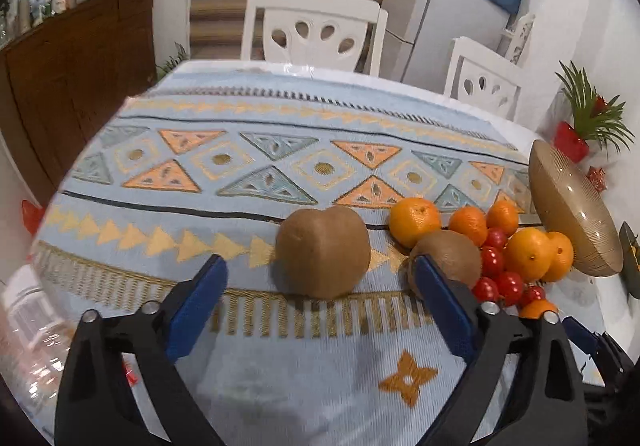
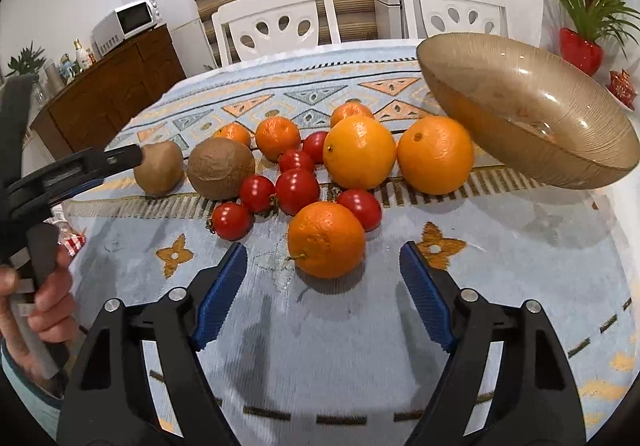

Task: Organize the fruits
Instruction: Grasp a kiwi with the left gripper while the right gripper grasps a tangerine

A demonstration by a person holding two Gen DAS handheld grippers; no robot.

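Fruit lies loose on the patterned tablecloth (image 2: 344, 346). A brown kiwi (image 1: 322, 252) sits just ahead of my open left gripper (image 1: 318, 274), between its blue fingertips; it also shows in the right wrist view (image 2: 159, 174). A second kiwi (image 1: 450, 256) (image 2: 221, 174) lies to its right. Several oranges and tangerines (image 2: 359, 152) and red tomatoes (image 2: 297, 192) are clustered nearby. My right gripper (image 2: 323, 258) is open, with an orange (image 2: 326, 240) just ahead between its fingertips. An amber glass bowl (image 2: 528, 114) stands at the right, empty.
Two white chairs (image 2: 276, 22) stand at the table's far side. A red pot with a plant (image 2: 582, 50) is at the far right edge. A wooden sideboard (image 2: 108, 94) with a microwave is at the left. Clear plastic packaging (image 1: 28, 338) lies at the left.
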